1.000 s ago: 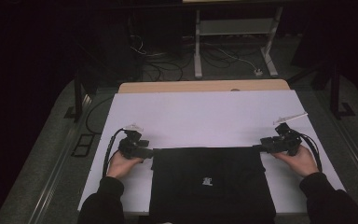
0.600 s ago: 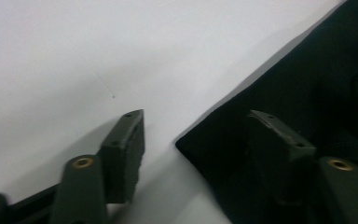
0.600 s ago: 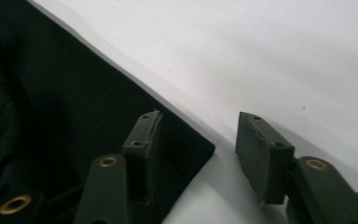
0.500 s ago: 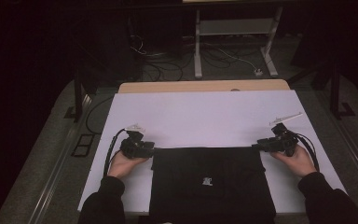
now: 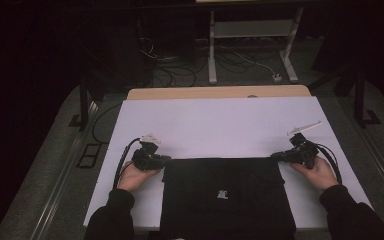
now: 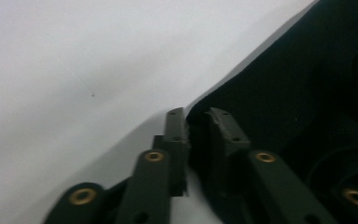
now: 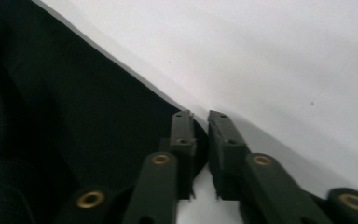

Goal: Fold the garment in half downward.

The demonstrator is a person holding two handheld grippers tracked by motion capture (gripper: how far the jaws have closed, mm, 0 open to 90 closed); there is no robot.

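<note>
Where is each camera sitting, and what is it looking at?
High view: sits above the person's side of the white table, looking forward and down; both forearms, hands, left tongs and right tongs show at the far corners of the black cloth.
Left gripper view: rides on the left tongs, looking along its black jaws, closed on the cloth's corner.
Right gripper view: rides on the right tongs, jaws closed on the other corner.
Shared: all three show the black cloth and the white table.
</note>
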